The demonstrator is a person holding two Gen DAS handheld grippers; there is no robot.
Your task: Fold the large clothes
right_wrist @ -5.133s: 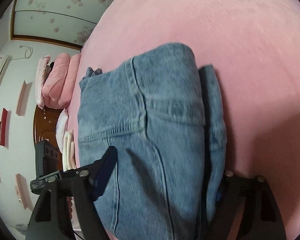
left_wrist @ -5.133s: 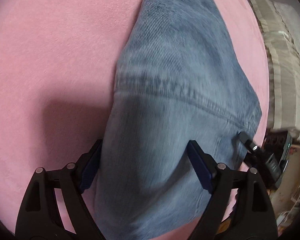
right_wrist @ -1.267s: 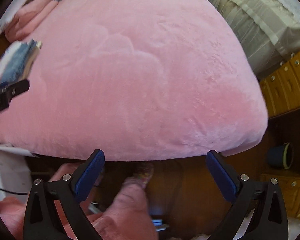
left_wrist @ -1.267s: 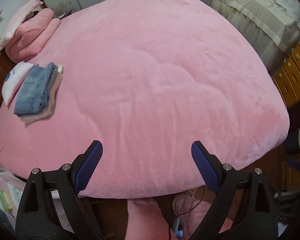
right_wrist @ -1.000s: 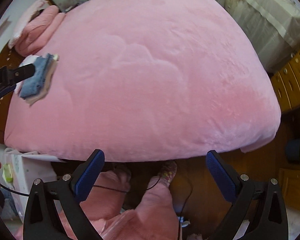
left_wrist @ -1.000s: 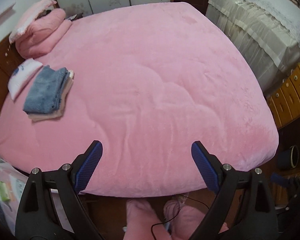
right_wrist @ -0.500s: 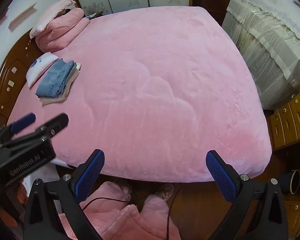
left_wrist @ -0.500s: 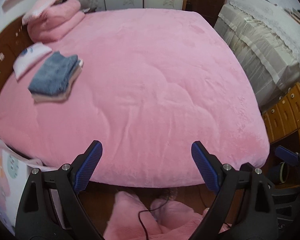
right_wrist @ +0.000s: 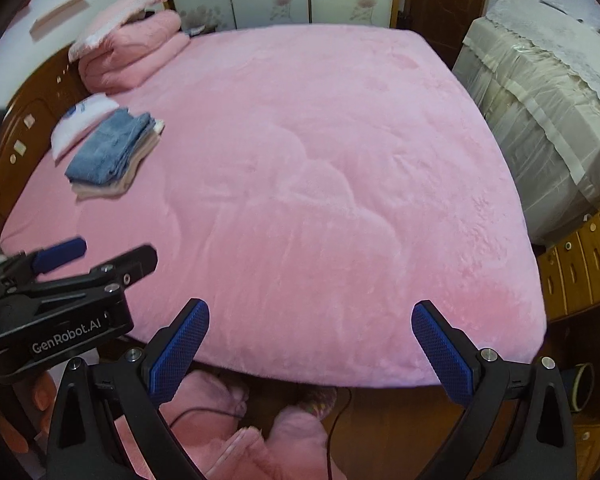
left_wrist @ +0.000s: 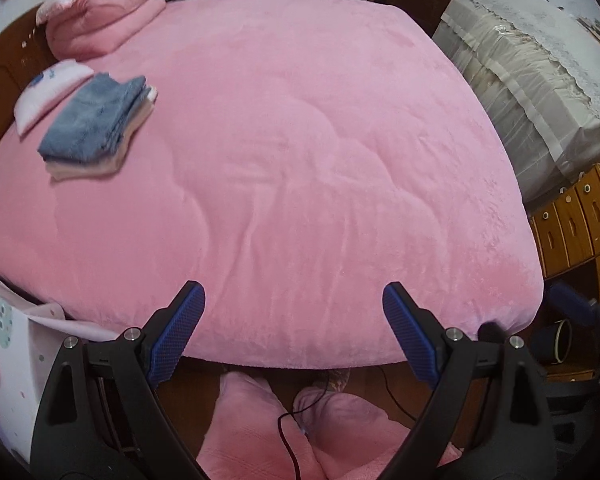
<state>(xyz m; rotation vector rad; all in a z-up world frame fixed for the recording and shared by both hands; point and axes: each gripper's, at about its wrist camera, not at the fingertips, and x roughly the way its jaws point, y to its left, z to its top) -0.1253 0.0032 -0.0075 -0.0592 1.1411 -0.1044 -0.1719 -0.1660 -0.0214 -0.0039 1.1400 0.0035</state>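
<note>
Right wrist view: folded blue denim jeans (right_wrist: 108, 150) stacked at ten o'clock on pink plush bedspread (right_wrist: 320, 184).
Left gripper (left_wrist: 294, 324) and right gripper (right_wrist: 310, 342) are held wide apart, nothing gripped.

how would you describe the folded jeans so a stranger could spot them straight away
Start at the big pink plush bed cover and go to its headboard side, below the rolled pink blanket. The folded blue denim jeans top a small stack there, over pale beige folded clothes and beside a white pillow: the only blue fabric.
</note>
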